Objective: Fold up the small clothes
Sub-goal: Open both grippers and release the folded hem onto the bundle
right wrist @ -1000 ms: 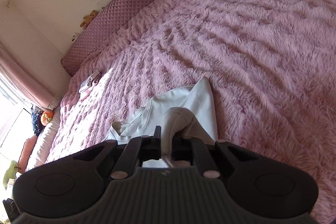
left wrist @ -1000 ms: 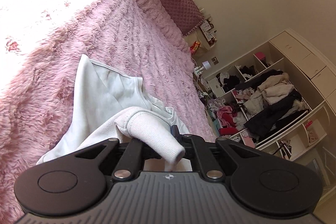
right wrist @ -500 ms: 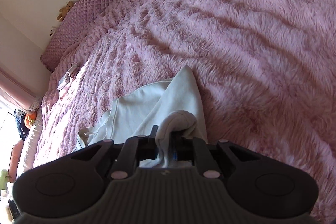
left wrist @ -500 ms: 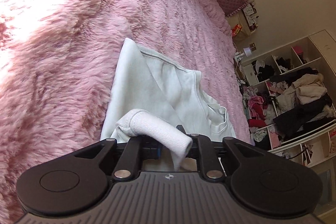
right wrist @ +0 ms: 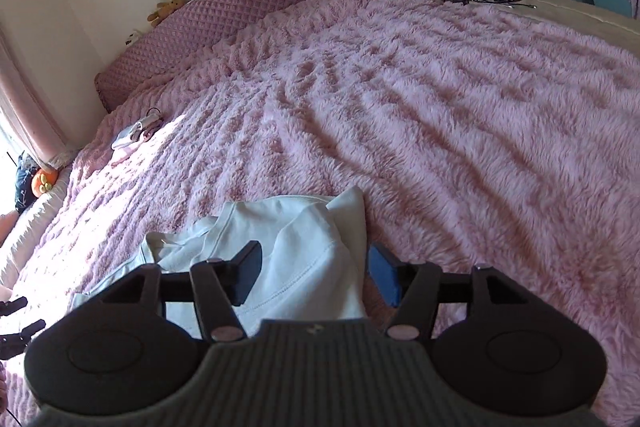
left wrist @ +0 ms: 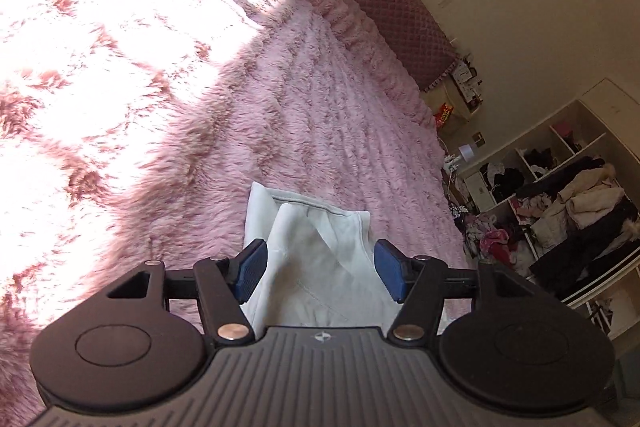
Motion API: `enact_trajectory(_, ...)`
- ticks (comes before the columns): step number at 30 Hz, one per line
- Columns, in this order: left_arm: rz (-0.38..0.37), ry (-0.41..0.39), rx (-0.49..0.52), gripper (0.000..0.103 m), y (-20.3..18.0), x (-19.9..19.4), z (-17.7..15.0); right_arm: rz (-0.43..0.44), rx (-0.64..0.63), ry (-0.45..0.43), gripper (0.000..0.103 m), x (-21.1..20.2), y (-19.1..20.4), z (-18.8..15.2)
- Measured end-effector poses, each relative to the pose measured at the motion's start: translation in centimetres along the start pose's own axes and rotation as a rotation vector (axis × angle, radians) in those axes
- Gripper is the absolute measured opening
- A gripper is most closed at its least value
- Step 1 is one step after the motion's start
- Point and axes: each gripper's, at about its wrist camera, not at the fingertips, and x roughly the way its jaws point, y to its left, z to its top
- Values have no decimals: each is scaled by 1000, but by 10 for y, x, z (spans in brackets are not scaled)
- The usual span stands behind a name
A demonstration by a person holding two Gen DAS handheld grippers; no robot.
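one white top [left wrist: 316,267] lies on the bed, on one big fluffy pink blanket [left wrist: 280,99]. it sits near the foot edge of the bed, the side closest to the two grippers, and both its sleeves are folded in over its middle.

the left gripper [left wrist: 320,269] hangs just above the top. its jaws have just been opening and now stand wide apart. the cloth lies under the gap, but the two blue pads [left wrist: 250,269] do not press on it.

the right gripper [right wrist: 316,273] is the same: its jaws have just been opening, they are far apart, and nothing is pinched in them. the top [right wrist: 280,259] lies loose below.

one long purple headboard cushion [right wrist: 240,7] runs along the far edge of the bed. one small white and pink thing [right wrist: 134,137] lies near the far left corner in the sun. one open shelf unit [left wrist: 560,207] full of clothes stands past the bed.
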Motion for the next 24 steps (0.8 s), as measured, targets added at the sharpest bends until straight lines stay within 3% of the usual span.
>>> enact_trajectory(5, 138, 81, 249, 70, -19, 22, -18, -43, -226, 3, 57, 21, 11, -9)
enact_trajectory(9, 180, 108, 399, 70, -32, 39, -27, -55, -371, 14, 60, 49, 23, -4)
enact_trajectory(14, 184, 133, 441, 72, -36, 53, -32, -48, -404, 45, 61, 77, 25, 3)
enact_trajectory(22, 220, 71, 602, 72, -56, 66, -35, -21, -425, 49, 61, 89, 33, -4)
enact_trajectory(24, 231, 77, 673, 53, -62, 71, -41, -11, -434, 52, 61, 91, 35, -5)
